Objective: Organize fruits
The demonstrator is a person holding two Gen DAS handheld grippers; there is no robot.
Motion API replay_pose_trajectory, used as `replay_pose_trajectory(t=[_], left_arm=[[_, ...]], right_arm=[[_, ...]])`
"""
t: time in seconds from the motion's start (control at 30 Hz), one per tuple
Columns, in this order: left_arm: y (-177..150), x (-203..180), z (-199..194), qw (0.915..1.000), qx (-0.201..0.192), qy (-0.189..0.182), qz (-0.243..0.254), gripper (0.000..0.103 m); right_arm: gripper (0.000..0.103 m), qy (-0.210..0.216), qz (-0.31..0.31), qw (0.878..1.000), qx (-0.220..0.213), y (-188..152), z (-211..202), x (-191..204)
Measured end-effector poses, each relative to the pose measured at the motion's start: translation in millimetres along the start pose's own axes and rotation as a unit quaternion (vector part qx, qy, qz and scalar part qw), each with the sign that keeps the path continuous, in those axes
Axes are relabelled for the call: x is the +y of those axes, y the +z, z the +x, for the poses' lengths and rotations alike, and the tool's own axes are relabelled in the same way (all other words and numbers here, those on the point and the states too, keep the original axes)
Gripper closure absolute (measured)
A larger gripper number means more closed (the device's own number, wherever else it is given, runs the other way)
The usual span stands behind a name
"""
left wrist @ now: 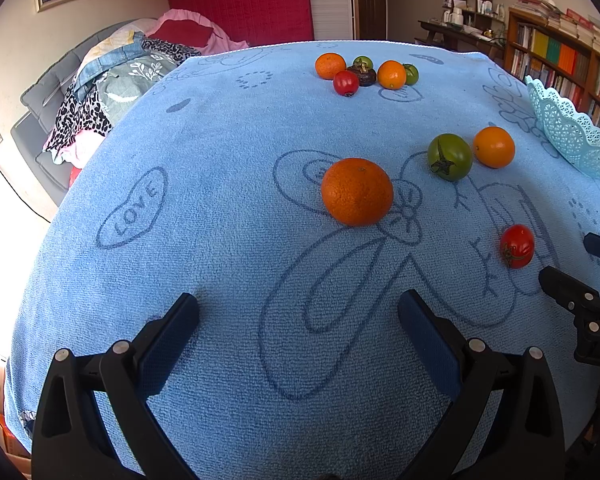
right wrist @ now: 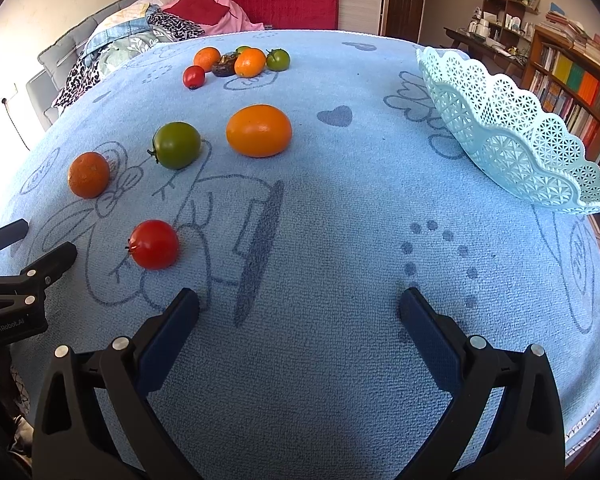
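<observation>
Fruits lie on a blue towel-covered table (left wrist: 220, 240). In the left wrist view a rough mandarin (left wrist: 357, 192) sits just ahead of my open left gripper (left wrist: 300, 304), with a green tomato (left wrist: 450, 157), a smooth orange (left wrist: 494, 147) and a red tomato (left wrist: 517, 246) to its right. A far cluster (left wrist: 366, 72) holds oranges, tomatoes and a dark mangosteen. In the right wrist view my right gripper (right wrist: 300, 300) stands open over bare towel, with the red tomato (right wrist: 154, 244) ahead-left, the green tomato (right wrist: 177, 145), orange (right wrist: 259, 131) and mandarin (right wrist: 89, 175) beyond. An empty pale blue lattice basket (right wrist: 512, 136) stands at right.
The other gripper's black fingers show at the right edge of the left view (left wrist: 580, 296) and the left edge of the right view (right wrist: 24, 276). A bed with piled clothes (left wrist: 112, 80) lies left of the table. Bookshelves (right wrist: 572, 80) stand behind the basket.
</observation>
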State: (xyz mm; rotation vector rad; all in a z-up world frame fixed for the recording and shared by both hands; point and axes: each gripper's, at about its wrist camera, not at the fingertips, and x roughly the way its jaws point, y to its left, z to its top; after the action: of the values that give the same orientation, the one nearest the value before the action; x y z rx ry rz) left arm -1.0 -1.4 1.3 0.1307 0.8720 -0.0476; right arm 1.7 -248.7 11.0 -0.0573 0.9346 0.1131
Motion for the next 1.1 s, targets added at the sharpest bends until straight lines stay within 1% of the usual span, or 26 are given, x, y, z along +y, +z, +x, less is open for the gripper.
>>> replay_pose_trajectory(t=[0.4, 0.53, 0.63, 0.7, 0.8, 0.87, 0.97, 1.03, 1.07, 1.1], left_arm=[[0, 0, 0, 1.0, 0.0, 0.001, 0.0, 0.005], [0, -2, -1, 0.9999, -0.003, 0.01, 0.006, 0.005], [0, -3, -2, 0.9998, -0.005, 0.014, 0.011, 0.005], [2, -1, -2, 0.9999, -0.002, 0.004, 0.009, 0.005], [6, 9, -2, 0.9999, 0.007, -0.014, -0.007, 0.005], [8, 15, -5, 0.9998, 0.0, -0.011, -0.019, 0.005], [12, 19, -12, 0.9997, -0.016, 0.008, -0.019, 0.005], [12, 22, -14, 0.9995, -0.018, 0.015, -0.021, 0.005], [12, 22, -14, 0.9995, -0.016, 0.016, -0.022, 0.005], [11, 23, -12, 0.9995, -0.013, 0.018, -0.023, 0.005]], right_arm=[[0.002, 0.002, -0.002, 1.0, 0.002, 0, 1, 1], [0.002, 0.002, -0.003, 1.0, 0.001, 0, 1, 1], [0.002, 0.01, 0.0, 1.0, 0.002, 1, -1, -1], [0.002, 0.019, 0.0, 1.0, 0.004, 2, -3, -1], [0.002, 0.05, -0.003, 0.999, 0.001, 3, -9, 3], [0.002, 0.069, -0.012, 0.997, -0.007, 5, -14, 11], [0.002, 0.094, -0.03, 0.995, -0.019, 8, -18, 25], [0.004, 0.107, -0.038, 0.993, -0.023, 12, -18, 35], [0.011, 0.113, -0.042, 0.993, -0.022, 14, -18, 39], [0.02, 0.119, -0.045, 0.992, -0.02, 16, -16, 43]])
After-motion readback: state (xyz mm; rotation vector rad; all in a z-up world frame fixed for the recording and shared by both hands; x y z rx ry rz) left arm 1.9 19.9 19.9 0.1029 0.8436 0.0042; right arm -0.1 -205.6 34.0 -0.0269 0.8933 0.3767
